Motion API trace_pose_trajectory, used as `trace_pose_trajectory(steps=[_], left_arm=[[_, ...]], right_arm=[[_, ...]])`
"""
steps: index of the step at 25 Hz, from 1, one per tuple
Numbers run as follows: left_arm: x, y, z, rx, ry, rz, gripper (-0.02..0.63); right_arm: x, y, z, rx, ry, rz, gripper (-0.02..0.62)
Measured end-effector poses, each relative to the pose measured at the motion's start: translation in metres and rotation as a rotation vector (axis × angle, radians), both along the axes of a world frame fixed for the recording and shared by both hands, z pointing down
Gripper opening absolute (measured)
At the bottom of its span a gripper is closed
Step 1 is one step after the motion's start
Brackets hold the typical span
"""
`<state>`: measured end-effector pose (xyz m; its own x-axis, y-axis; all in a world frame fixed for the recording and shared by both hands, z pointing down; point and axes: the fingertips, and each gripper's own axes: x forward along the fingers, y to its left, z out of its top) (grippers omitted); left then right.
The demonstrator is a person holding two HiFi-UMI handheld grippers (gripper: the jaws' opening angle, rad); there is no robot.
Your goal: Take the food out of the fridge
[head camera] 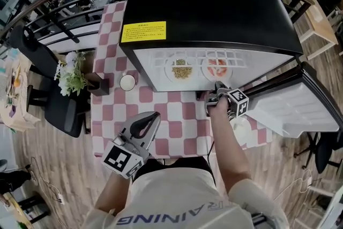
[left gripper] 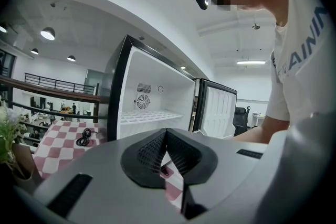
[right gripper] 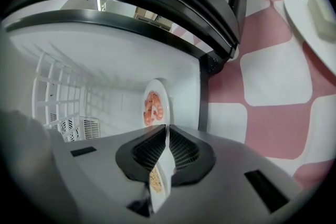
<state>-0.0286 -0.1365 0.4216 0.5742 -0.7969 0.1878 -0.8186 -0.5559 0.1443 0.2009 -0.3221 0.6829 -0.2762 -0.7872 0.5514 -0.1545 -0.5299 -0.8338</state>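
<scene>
left gripper (head camera: 153, 117) clenched, empty; right gripper (head camera: 217, 86) clamps plate (right gripper: 159, 181) rim at fridge (head camera: 214, 2) front edge; stiff, breakable, likely slippery

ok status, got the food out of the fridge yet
Right gripper shut on the rim of a plate, tan food on it, not out of the fridge yet. Left gripper shut, empty. Shrimp plate beyond it inside; nothing in the way.

The white short-sleeved T-shirt (head camera: 177, 198) carries grey letters. The left gripper (head camera: 154, 116) and the right gripper (head camera: 217, 87) are grey, each with a black-and-white marker cube (head camera: 122, 160).
</scene>
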Motion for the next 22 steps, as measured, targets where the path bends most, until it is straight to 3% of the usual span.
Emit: trace_pose_trajectory(steps=[22], left_arm=[[0.008,0.007,-0.001,-0.007,0.003,0.041,0.008]], right_arm=[[0.004,0.049,-0.001,0.047,-0.032,-0.066,0.034]])
